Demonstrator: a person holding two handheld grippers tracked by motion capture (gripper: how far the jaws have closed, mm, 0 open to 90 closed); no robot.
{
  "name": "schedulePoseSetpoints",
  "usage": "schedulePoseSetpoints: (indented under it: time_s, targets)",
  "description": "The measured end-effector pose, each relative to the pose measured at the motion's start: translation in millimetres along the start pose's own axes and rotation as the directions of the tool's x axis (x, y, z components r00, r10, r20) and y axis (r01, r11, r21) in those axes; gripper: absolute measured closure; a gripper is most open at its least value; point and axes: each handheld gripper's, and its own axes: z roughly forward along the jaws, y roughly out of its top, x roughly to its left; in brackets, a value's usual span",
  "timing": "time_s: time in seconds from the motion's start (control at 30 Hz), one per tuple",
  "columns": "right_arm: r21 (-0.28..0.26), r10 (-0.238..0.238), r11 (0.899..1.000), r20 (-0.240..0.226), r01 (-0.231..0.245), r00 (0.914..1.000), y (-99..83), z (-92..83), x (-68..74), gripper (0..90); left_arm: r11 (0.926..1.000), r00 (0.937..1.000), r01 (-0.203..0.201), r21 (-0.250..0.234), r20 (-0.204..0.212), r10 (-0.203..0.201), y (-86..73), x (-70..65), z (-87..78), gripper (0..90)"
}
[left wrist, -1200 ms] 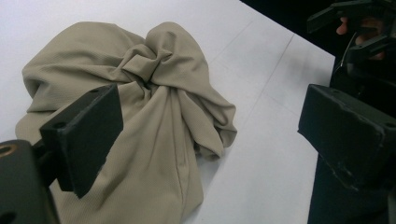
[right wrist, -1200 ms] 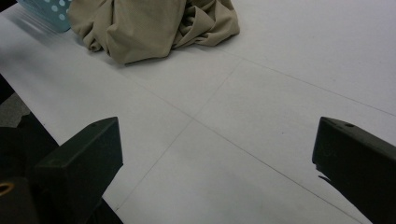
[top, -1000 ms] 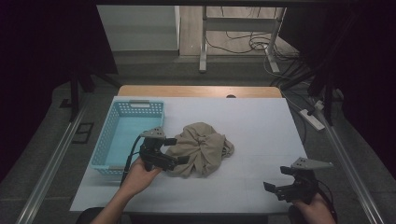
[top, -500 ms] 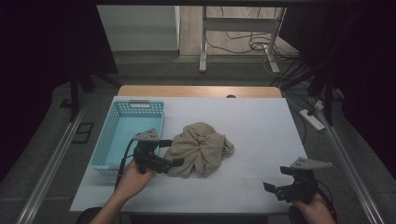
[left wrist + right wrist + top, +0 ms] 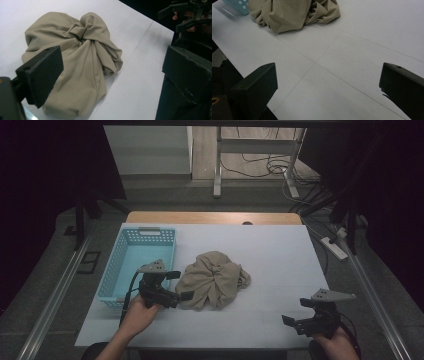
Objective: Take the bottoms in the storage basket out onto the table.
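A crumpled beige cloth [image 5: 215, 280] lies in a bunched heap near the middle of the white table [image 5: 280, 255]. My left gripper [image 5: 181, 285] is at the cloth's left edge, open, its jaws on either side of the nearest fold without pinching it. In the left gripper view the cloth [image 5: 75, 57] lies ahead between the wide-apart jaws of the left gripper [image 5: 112, 72]. My right gripper [image 5: 294, 312] hovers open near the front right of the table, well clear of the cloth. Its own view shows the right gripper [image 5: 329, 80] over bare table, with the cloth [image 5: 294, 12] far ahead.
A light blue plastic basket [image 5: 116, 270] stands on the table's left side, just behind my left hand; its corner [image 5: 237, 5] appears in the right gripper view. The table's front edge runs close under both hands. Cables and a power strip [image 5: 336, 247] lie on the floor to the right.
My left gripper has drawn back slightly to the left, off the cloth heap, and its jaws now stand open at the edge. The right gripper has not moved.
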Motion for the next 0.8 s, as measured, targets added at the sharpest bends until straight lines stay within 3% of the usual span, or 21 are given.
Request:
schedulePoseSetpoints:
  time_s: [0.57, 0.8]
  targets:
    - [0.006, -0.004, 1.0, 0.003, 0.004, 1.0, 0.2, 0.7, 0.6, 1.8, 0.9994, 0.9994, 0.024, -0.023, -0.022, -0.025, -13.7, -0.5, -15.0, 1.2]
    - [0.008, -0.005, 1.0, 0.002, 0.005, 1.0, 0.3, 0.9, 0.8, 1.8, 0.9996, 0.9994, 0.016, -0.025, -0.03, -0.017, -16.6, -3.6, -20.3, 0.6]
